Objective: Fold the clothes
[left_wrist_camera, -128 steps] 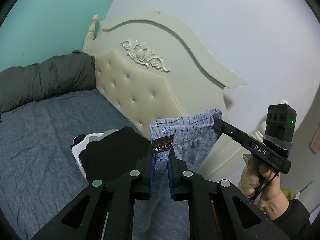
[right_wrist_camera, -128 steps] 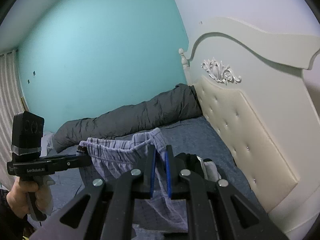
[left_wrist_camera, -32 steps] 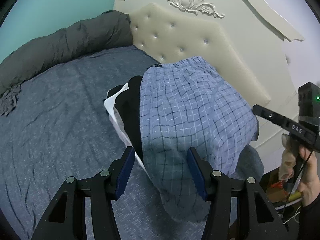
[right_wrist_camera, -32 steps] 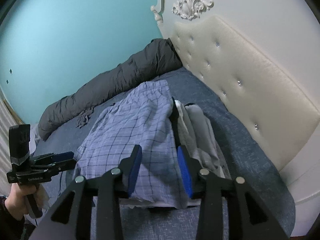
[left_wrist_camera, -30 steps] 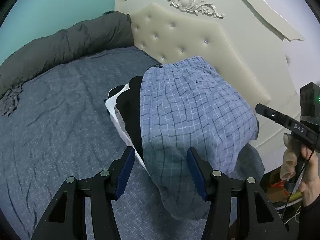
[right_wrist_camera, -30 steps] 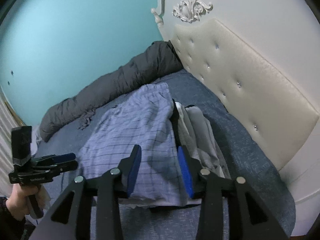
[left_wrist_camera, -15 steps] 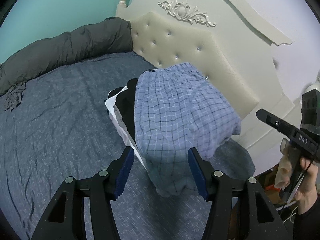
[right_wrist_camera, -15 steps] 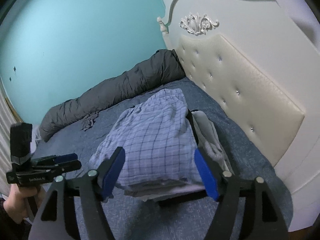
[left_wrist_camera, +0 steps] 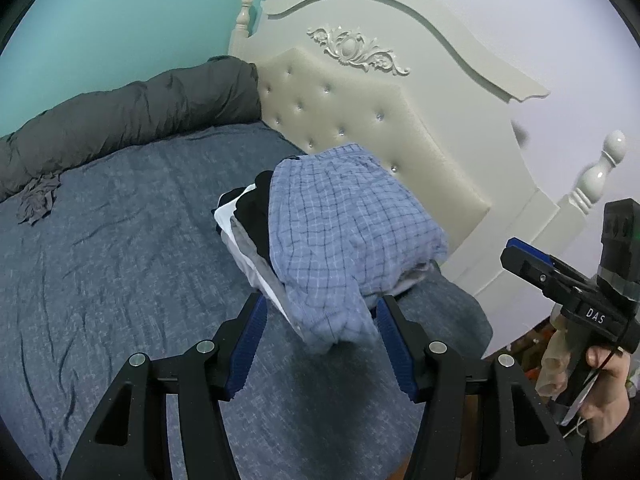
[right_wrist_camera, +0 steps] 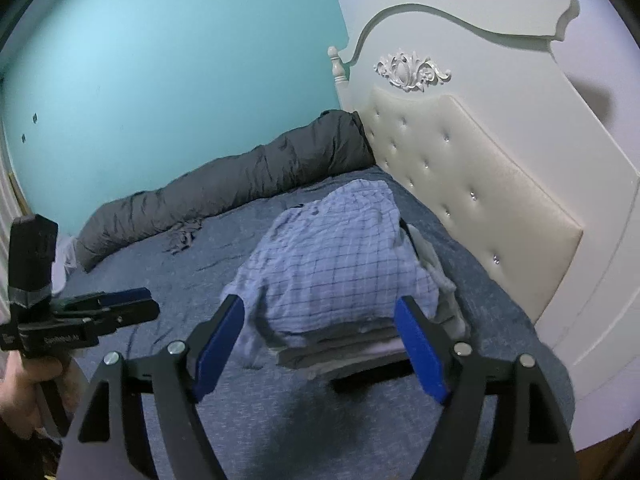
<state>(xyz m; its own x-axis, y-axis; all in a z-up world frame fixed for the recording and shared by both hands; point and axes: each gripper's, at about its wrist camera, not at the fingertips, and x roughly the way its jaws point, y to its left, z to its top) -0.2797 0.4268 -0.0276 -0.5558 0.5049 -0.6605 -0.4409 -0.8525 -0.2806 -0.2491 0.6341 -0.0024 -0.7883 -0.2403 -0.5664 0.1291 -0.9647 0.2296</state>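
Observation:
Blue plaid shorts [left_wrist_camera: 344,232] lie folded on top of a stack of folded clothes [left_wrist_camera: 248,216] on the bed, close to the headboard. One corner of the shorts droops over the stack's near edge. My left gripper [left_wrist_camera: 320,308] is open, a little short of that corner and not touching it. In the right wrist view the shorts [right_wrist_camera: 340,256] cover the stack [right_wrist_camera: 360,344]. My right gripper [right_wrist_camera: 320,304] hangs in front of it, jaws opening wide, nothing pressed between them. Each gripper shows in the other's view, the right gripper [left_wrist_camera: 516,252] and the left gripper [right_wrist_camera: 136,300].
The bed has a blue-grey sheet [left_wrist_camera: 120,280] and a cream tufted headboard [left_wrist_camera: 360,120]. A rolled dark grey duvet [left_wrist_camera: 120,112] lies along the teal wall. A small crumpled grey cloth [left_wrist_camera: 38,200] sits near it. The mattress edge drops off at the right.
The shorts, earlier held up between both grippers, now rest on the stack. Both grippers have pulled back and up from it. The right jaws have spread wider.

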